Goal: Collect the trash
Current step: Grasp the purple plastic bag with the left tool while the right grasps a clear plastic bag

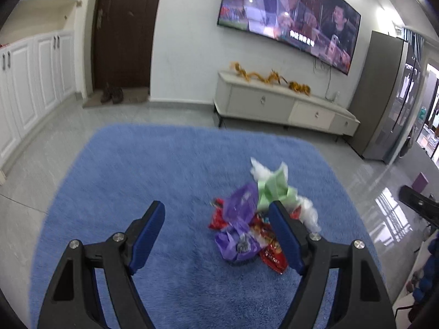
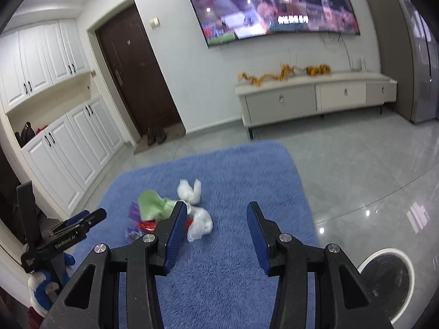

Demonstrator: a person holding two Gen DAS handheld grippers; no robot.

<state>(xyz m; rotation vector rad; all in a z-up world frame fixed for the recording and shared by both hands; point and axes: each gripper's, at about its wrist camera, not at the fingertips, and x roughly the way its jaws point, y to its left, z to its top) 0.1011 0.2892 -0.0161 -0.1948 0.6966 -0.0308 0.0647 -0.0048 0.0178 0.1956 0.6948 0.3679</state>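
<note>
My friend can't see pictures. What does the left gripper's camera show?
A pile of trash, with purple, red, green and white wrappers and bags, lies on a blue rug. The open left gripper hangs above it, empty. Behind are a TV, a low white cabinet and a dark door.

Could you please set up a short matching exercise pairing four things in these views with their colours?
Things:
1. rug
2. crumpled bag on the near side of the trash pile
3. door
4. crumpled paper by the white wads

Colours:
A. dark brown
B. light green
C. blue
D. purple

Pairs: 1-C, 2-D, 3-A, 4-B
</note>
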